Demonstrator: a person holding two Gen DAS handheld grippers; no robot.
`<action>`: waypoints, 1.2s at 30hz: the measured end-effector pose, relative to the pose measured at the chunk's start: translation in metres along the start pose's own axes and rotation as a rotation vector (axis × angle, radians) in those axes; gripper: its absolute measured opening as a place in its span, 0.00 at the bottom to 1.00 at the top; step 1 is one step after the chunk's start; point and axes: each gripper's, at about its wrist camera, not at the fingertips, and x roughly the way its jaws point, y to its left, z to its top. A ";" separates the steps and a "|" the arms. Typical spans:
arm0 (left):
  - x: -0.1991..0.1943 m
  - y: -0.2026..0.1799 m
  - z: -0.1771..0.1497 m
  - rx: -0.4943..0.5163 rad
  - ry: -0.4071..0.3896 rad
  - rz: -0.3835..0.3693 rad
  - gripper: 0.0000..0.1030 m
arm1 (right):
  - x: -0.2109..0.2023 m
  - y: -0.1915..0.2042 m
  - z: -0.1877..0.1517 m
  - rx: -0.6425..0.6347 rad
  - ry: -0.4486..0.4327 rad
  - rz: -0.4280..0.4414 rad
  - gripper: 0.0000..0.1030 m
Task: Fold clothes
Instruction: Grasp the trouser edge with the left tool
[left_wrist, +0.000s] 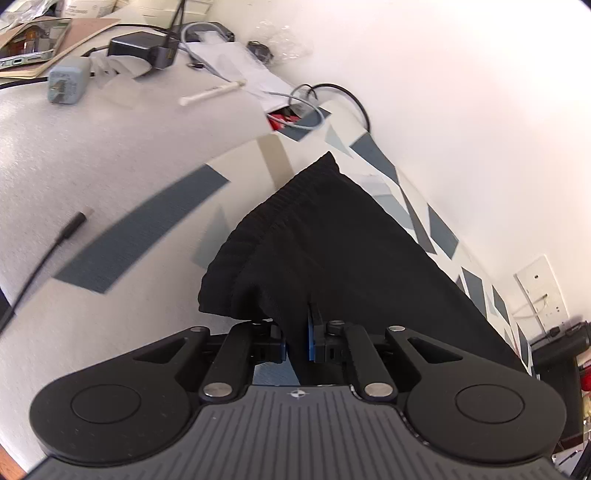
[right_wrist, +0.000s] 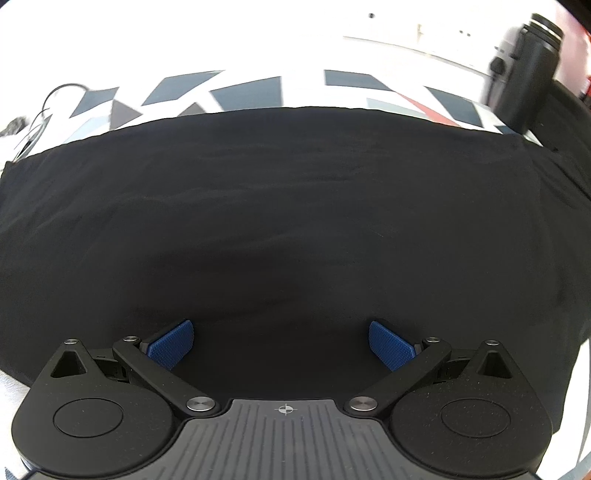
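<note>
Pinching ribbed black garment (left_wrist: 332, 240): left gripper (left_wrist: 297, 341); right gripper (right_wrist: 280, 345) spread above.

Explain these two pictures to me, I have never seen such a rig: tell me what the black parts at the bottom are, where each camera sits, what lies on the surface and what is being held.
There is no robot here. A person holds a two-finger gripper in each hand, and a wide-angle camera on each one looks forward along its fingers. The black parts at the bottom are the gripper itself.

The left wrist picture shows the left gripper shut on a fold of the black garment, pinched between its blue pads. The garment's ribbed waistband points away from the camera. It lies on a white cover with grey-blue shapes. Farther back lie a grey charger plug, cables and papers.

The right wrist picture shows the right gripper wide open over the same black cloth, holding nothing. A dark bottle stands at the far right.
</note>
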 end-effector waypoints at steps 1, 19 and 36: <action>0.002 0.002 0.003 0.000 0.000 0.002 0.10 | 0.001 0.004 0.000 -0.008 -0.001 0.003 0.99; -0.019 0.043 0.004 -0.041 0.093 -0.090 0.64 | 0.005 0.029 0.015 -0.076 0.019 -0.011 0.99; 0.016 0.032 0.004 -0.084 0.022 -0.163 0.79 | 0.046 -0.031 0.062 0.178 -0.009 -0.132 0.99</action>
